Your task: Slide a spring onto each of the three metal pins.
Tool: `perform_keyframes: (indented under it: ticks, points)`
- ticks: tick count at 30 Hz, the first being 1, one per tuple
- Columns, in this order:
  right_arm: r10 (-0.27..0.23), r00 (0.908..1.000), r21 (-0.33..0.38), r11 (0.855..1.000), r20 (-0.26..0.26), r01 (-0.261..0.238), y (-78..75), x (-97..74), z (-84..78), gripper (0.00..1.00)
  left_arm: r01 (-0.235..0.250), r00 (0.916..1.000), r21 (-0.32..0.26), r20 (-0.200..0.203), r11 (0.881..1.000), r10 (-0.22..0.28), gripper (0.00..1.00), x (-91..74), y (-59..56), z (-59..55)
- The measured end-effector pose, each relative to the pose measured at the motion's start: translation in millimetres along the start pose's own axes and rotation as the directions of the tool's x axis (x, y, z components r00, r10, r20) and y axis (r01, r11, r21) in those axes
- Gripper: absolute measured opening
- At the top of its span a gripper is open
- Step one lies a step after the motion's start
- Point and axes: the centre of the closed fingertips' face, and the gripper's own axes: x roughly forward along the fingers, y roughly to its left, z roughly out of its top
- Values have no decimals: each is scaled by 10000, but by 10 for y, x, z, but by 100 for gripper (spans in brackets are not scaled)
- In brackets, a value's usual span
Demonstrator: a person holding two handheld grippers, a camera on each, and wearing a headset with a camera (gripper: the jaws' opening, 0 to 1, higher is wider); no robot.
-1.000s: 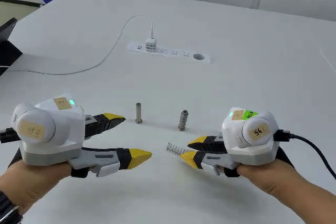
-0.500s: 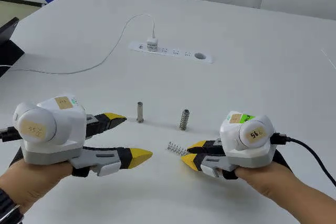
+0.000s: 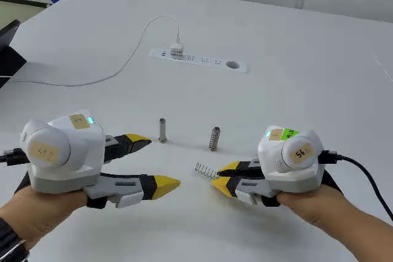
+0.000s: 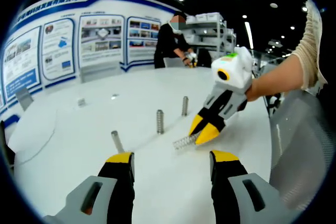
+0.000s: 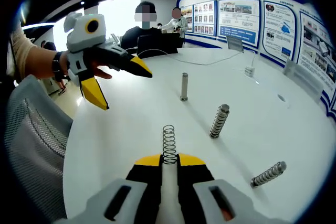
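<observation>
Clearly, the right gripper (image 3: 225, 176) was closed on one end of a loose spring (image 3: 206, 170), which stuck out leftward, nearer than the bare pin (image 3: 163, 130). A sprung pin (image 3: 214, 138) stood right of that pin. The left gripper (image 3: 158, 162) gaped wide, holding nothing, at near left.

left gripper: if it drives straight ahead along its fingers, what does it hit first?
Most likely the spring held out by the right gripper. It lies almost dead ahead of the open left gripper. A spring-loaded pin stands beyond it, though depth is hard to judge.
</observation>
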Motion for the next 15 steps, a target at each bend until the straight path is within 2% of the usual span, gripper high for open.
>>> perform_keyframes:
  ticks: [5,15]
  points:
    - [422,9991,-384,9984,22,-420,78,-88,84,12,341,9994,266,-108,9991,-338,55,46,-93,-2]
    - [1333,9909,-1276,9826,-199,-1347,263,-213,228,11,911,9957,692,-238,9934,-897,45,105,-236,5]
